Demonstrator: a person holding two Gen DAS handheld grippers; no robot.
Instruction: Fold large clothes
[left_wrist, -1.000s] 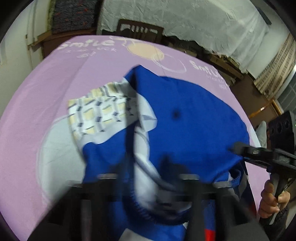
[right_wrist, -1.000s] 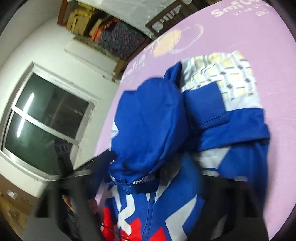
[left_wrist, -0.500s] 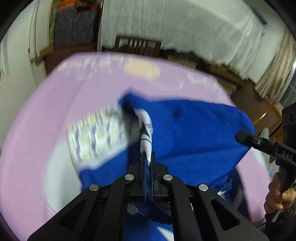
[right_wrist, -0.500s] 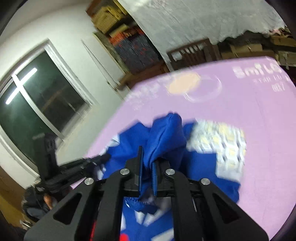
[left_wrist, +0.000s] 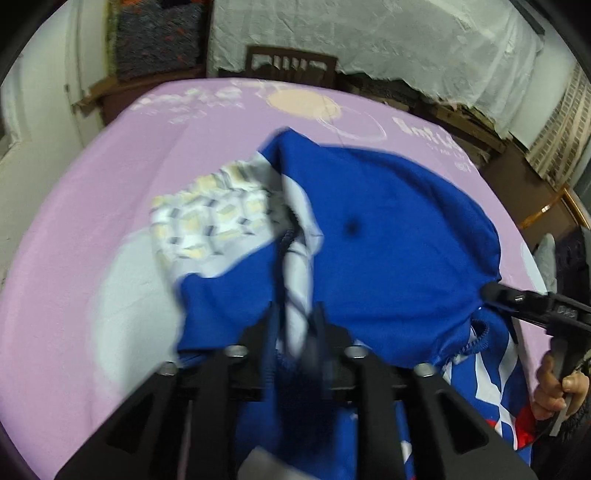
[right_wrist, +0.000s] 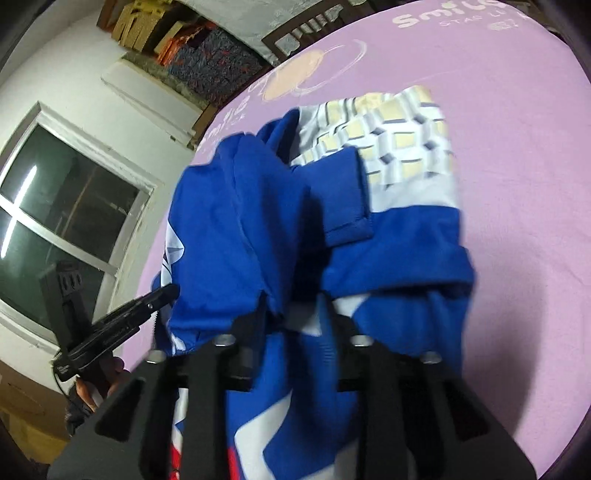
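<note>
- The blue jacket (left_wrist: 388, 236) lies bunched on the purple sheet (left_wrist: 92, 184), directly ahead of both pairs of fingers.
- Its long axis runs from the red-and-white printed part nearest the fingers out to the checked white-and-cream panel (right_wrist: 402, 144) at the far end.
- In the left wrist view that panel lies ahead and left of the fingers; in the right wrist view it lies ahead and right.
- The left gripper (left_wrist: 295, 328) has its jaws a little apart, with a white-and-blue fold of the jacket between them; motion blur hides whether they press it.
- The right gripper (right_wrist: 291, 314) likewise has its jaws slightly parted around a bunched blue fold; I cannot tell if they pinch.
- A wooden chair (left_wrist: 291, 68) stands beyond the sheet's far edge.
</note>
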